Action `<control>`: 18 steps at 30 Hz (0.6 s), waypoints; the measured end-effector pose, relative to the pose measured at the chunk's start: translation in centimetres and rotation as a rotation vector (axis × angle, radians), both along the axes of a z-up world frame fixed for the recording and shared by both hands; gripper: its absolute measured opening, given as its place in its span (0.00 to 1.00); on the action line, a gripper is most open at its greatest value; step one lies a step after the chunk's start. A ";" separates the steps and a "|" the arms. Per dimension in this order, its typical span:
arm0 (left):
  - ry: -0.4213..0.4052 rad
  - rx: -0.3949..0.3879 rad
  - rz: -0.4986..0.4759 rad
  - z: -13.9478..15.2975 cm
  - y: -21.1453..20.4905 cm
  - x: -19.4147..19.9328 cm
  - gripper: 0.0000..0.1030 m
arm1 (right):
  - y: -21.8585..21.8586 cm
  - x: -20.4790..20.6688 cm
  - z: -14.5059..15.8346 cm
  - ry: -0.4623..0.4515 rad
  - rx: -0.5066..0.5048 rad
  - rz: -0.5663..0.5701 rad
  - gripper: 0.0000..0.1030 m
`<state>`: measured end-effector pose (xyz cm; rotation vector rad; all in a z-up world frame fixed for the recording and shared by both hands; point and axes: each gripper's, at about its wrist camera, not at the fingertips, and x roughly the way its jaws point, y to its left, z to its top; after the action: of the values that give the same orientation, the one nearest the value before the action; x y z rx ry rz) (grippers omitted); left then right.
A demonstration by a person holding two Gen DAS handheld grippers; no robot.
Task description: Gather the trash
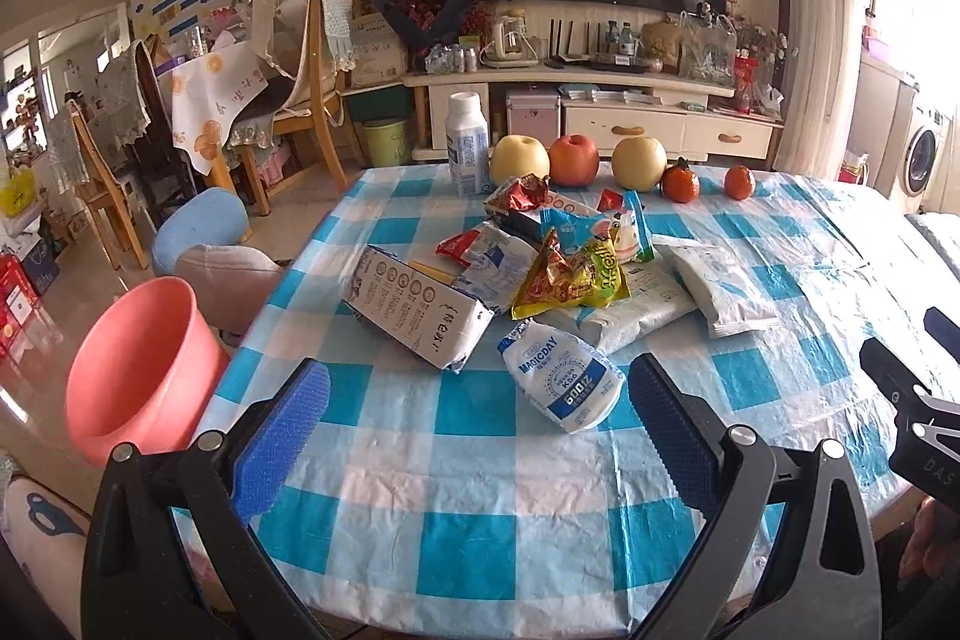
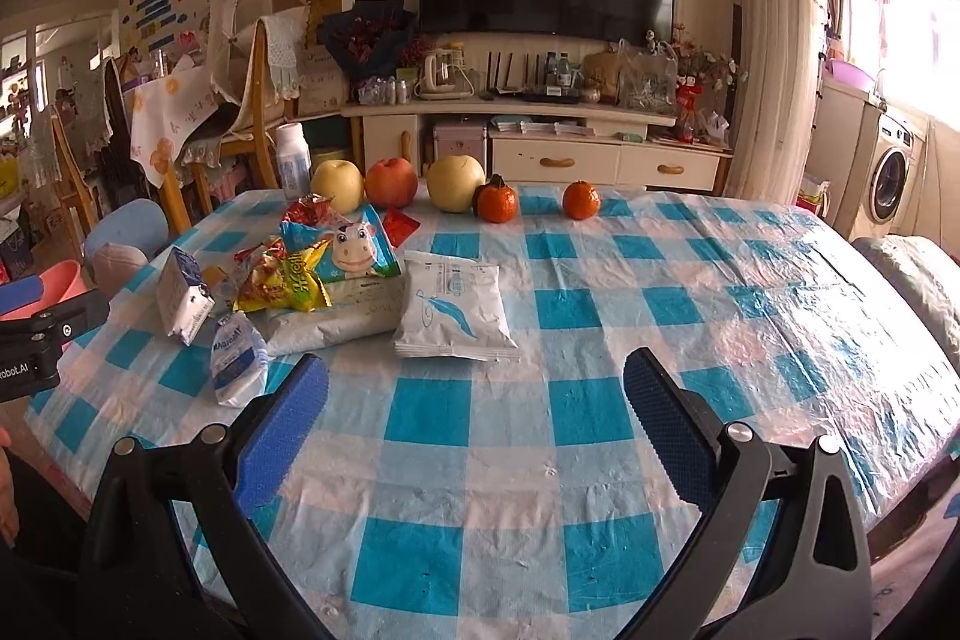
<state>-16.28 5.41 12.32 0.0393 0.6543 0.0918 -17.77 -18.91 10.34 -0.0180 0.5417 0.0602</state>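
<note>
A heap of trash lies on the blue-checked table (image 1: 480,460): a crushed milk carton (image 1: 414,313), a white MAGICDAY pouch (image 1: 561,382), a yellow snack wrapper (image 1: 570,274), a blue cow wrapper (image 1: 600,229), white packets (image 1: 720,292). A pink bin (image 1: 135,367) stands on the floor left of the table. My left gripper (image 1: 480,400) is open and empty, just short of the pouch. My right gripper (image 2: 477,394) is open and empty, in front of a white packet (image 2: 453,307). The carton (image 2: 183,301) and pouch (image 2: 237,361) lie to its left.
Two yellow apples (image 1: 519,160), a red apple (image 1: 573,160), two tangerines (image 1: 681,184) and a white bottle (image 1: 468,142) stand in a row at the far table edge. Stools (image 1: 201,229) and chairs (image 1: 300,100) stand left of the table. A TV cabinet (image 1: 600,100) is behind.
</note>
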 end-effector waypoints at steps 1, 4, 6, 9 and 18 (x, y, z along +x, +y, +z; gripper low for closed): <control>-0.007 0.001 0.000 0.4 0.2 -0.3 0.95 | 0.1 -0.4 0.2 -0.011 -0.005 0.001 0.97; -0.029 0.002 0.001 1.1 0.7 -1.4 0.95 | 0.6 -1.6 0.8 -0.043 -0.025 0.000 0.97; -0.041 0.006 0.003 1.6 0.8 -2.0 0.95 | 0.7 -2.3 1.1 -0.059 -0.030 0.000 0.97; -0.059 0.006 0.003 2.1 1.0 -2.9 0.95 | 0.5 -2.9 1.3 -0.071 -0.029 -0.001 0.97; -0.083 0.013 0.003 3.0 0.9 -4.0 0.95 | 0.5 -4.1 1.8 -0.111 -0.021 -0.004 0.97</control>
<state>-20.27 6.34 15.29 0.0473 0.5706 0.0999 -21.91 -18.36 12.11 -0.0401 0.4312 0.0488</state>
